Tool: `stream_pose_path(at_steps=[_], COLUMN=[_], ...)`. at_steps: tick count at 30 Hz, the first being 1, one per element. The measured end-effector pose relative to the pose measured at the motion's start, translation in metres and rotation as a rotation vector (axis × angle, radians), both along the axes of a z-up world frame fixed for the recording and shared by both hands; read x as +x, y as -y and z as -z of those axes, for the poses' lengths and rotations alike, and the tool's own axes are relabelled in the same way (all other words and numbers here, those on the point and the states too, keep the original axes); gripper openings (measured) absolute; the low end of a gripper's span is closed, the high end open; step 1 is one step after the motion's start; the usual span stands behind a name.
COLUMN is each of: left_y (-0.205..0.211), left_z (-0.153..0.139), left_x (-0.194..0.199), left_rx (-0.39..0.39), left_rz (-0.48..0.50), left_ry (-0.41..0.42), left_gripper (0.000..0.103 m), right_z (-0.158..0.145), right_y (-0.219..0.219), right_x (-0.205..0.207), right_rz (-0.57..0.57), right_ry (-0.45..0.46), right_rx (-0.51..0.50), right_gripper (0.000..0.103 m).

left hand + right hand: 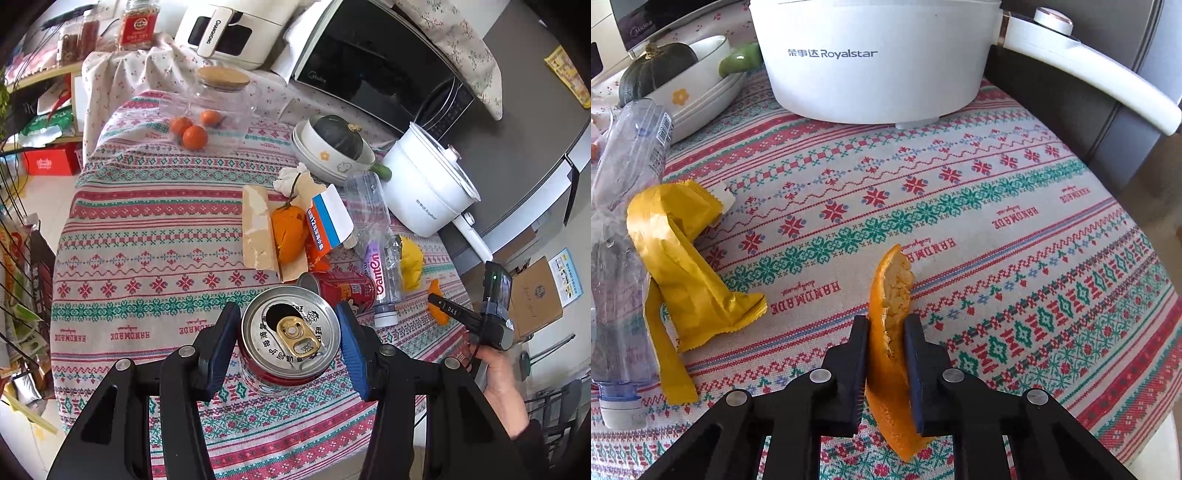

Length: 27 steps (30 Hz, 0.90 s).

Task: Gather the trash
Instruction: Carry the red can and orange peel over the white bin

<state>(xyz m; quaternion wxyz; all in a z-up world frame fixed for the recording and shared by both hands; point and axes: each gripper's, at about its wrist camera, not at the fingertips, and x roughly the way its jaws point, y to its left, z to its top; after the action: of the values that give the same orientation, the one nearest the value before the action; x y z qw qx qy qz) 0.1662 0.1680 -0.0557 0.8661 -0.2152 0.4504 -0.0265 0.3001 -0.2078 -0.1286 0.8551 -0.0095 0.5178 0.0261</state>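
Observation:
An opened red drink can (291,332) stands upright between the blue pads of my left gripper (286,312), which is shut on its sides. A strip of orange peel (891,291) is pinched on edge in my right gripper (887,320), just above the patterned tablecloth (997,221). In the left wrist view the right gripper (441,304) shows at the table's right edge with a hand behind it. On the cloth lie a second red can (341,288), a crushed clear bottle (624,206), a yellow wrapper (683,266), a torn carton with orange peel (290,232) and a crumpled tissue (291,177).
A white Royalstar pot (868,66) with a long handle stands at the back right. Stacked bowls holding a dark squash (332,147), a glass jar with tangerines (207,110), a microwave (369,62) and an air fryer (229,33) line the back. The table edge runs close on the right.

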Motion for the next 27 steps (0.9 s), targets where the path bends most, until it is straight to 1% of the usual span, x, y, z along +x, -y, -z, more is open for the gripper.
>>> stream_pose_path(at_steps=[4, 10, 14, 20, 25, 27], left_y=[0.001, 0.005, 0.015, 0.039, 0.070, 0.085], left_z=[-0.005, -0.012, -0.017, -0.024, -0.027, -0.028], left_x=[-0.003, -0.007, -0.009, -0.009, -0.008, -0.009], left_rx=[-0.005, -0.020, -0.031, -0.063, -0.072, -0.080], left_rz=[0.007, 0.019, 0.042, 0.086, 0.139, 0.164], left_ry=[0.012, 0.030, 0.044, 0.063, 0.071, 0.073], left_gripper=[0.055, 0.055, 0.055, 0.055, 0.055, 0.055], right_z=[-0.010, -0.043, -0.062, -0.089, -0.110, -0.114], right_y=[0.005, 0.006, 0.009, 0.012, 0.021, 0.028], right_x=[-0.009, -0.030, -0.047, -0.078, -0.109, -0.121], right_rz=[-0.006, -0.034, -0.033, -0.050, -0.057, -0.056], right_ry=[0.003, 0.039, 0.031, 0.023, 0.048, 0.057], right_rx=[0.009, 0.040, 0.086, 0.127, 0.152, 0.162], right_gripper=[0.013, 0.013, 0.013, 0.013, 0.013, 0.013])
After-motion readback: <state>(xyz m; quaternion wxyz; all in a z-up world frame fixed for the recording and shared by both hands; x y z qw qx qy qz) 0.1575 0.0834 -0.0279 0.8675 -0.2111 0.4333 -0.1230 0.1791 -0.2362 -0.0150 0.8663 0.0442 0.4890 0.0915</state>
